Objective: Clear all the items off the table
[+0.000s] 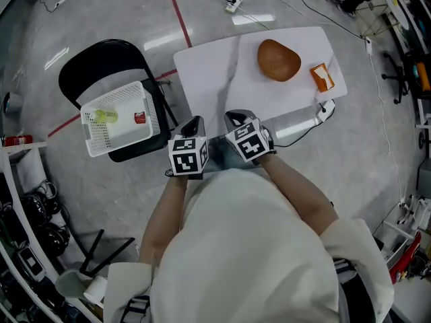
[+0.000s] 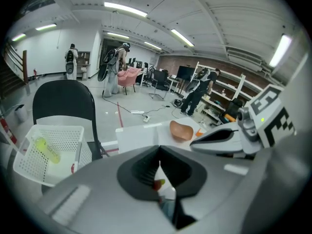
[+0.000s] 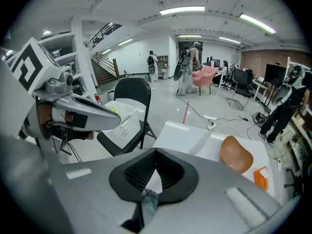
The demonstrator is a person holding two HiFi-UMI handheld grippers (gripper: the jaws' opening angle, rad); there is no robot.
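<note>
At table's (image 1: 215, 79) near edge | left claw (image 1: 194, 122) closed | right claw (image 1: 235, 118) closed | brown object (image 1: 278, 60) farther back

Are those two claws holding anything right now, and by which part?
Nothing, as far as shows. The left gripper and right gripper both have jaws shut together; a tiny red-green speck behind the left jaws is too small to identify.

Black chair (image 1: 97, 64) at left — red floor line (image 1: 178, 11), white power strip (image 1: 234, 4) farther off.
</note>
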